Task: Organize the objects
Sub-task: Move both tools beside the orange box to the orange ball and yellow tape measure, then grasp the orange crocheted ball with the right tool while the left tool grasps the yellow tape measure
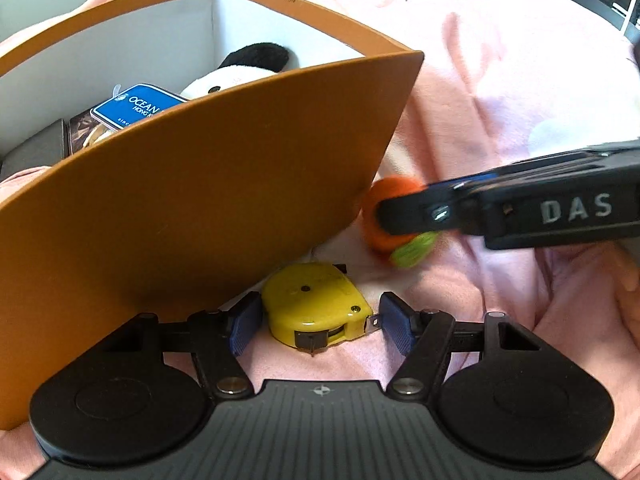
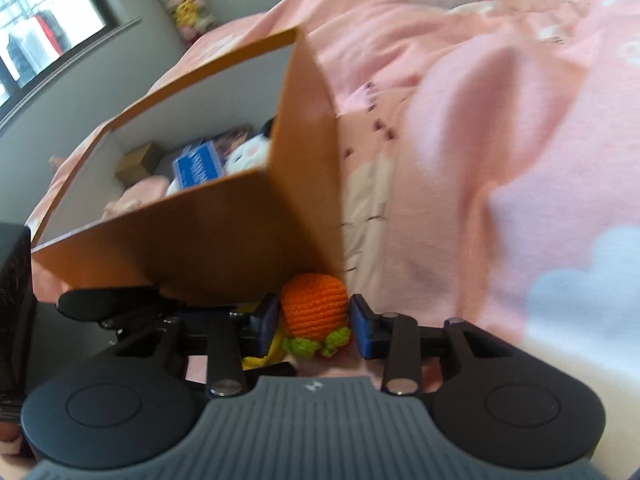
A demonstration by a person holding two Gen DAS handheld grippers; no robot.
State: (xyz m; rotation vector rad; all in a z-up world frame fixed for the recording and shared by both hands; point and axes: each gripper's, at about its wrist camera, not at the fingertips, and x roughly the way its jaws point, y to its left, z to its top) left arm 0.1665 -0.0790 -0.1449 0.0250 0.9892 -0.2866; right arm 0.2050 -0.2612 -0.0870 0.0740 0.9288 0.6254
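Observation:
A yellow tape measure (image 1: 316,306) lies on the pink bedcover beside the orange box (image 1: 200,200). My left gripper (image 1: 320,320) is open, its blue pads on either side of the tape measure, the left pad touching, the right one just apart. A crocheted orange carrot (image 1: 384,220) with green leaves lies at the box corner. My right gripper (image 2: 314,322) has its pads against both sides of the carrot (image 2: 314,314). The box (image 2: 224,240) holds a panda plush (image 1: 240,68), a blue tag (image 1: 140,106) and other items.
The pink bedcover (image 1: 500,100) rises in folds to the right (image 2: 460,140). A window (image 2: 36,20) and a shelf of plush toys (image 2: 184,4) stand at the far wall. The right gripper's arm (image 1: 520,212) crosses the left wrist view.

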